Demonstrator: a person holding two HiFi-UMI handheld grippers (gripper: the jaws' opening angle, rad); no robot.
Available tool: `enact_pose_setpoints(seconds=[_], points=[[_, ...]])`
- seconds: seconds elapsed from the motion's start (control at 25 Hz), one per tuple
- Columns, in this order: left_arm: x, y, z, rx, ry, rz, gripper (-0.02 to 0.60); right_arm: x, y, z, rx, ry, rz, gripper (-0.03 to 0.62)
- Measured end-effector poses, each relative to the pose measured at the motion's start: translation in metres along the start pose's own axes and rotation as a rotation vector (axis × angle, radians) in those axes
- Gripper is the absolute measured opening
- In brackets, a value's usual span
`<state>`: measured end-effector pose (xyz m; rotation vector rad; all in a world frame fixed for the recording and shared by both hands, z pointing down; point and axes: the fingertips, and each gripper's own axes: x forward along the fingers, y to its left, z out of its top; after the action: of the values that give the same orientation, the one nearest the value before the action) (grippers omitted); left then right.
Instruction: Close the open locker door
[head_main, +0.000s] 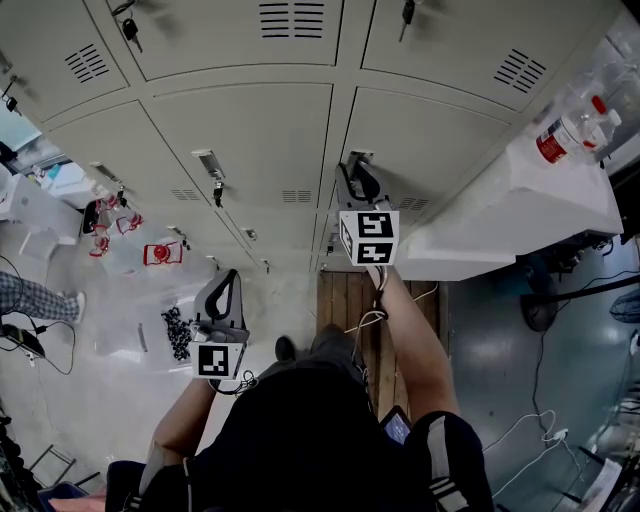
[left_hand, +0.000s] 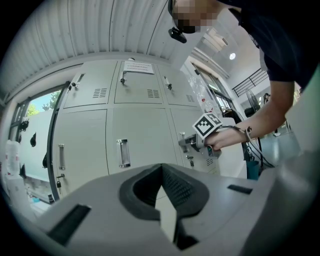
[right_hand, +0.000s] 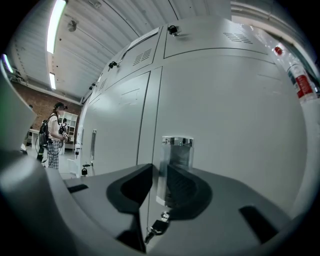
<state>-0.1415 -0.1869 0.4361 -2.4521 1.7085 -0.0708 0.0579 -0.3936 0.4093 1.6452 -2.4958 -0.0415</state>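
The right gripper (right_hand: 159, 171) has its jaws closed on the chrome handle (right_hand: 176, 152) of the locker door (right_hand: 235, 120), which looks about flush with its neighbours. A key (right_hand: 158, 228) hangs below the handle. The left gripper (left_hand: 161, 168) hangs low and well apart, tips together, empty. On the right, a bottle (head_main: 568, 130) stands on a white table (head_main: 520, 205). Far left stands a person (right_hand: 54, 134).

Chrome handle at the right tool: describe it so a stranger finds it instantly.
Start at the grey locker wall, then find the right tool held at one door. The chrome handle stands upright there, a key dangling below; neighbouring handles have no tool at them.
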Motion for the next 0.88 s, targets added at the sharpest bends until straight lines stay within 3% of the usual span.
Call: enact_pose_setpoints(seconds=[0.68, 0.88], points=[[-0.003, 0.008, -0.001, -0.005, 0.004, 0.006, 0.003, 0.0, -0.001, 0.0, 0.002, 0.009, 0.042, 0.095], [-0.005, 0.011, -0.004, -0.02, 0.015, 0.017, 0.003, -0.001, -0.001, 0.001, -0.102, 0.004, -0.031, 0.106]])
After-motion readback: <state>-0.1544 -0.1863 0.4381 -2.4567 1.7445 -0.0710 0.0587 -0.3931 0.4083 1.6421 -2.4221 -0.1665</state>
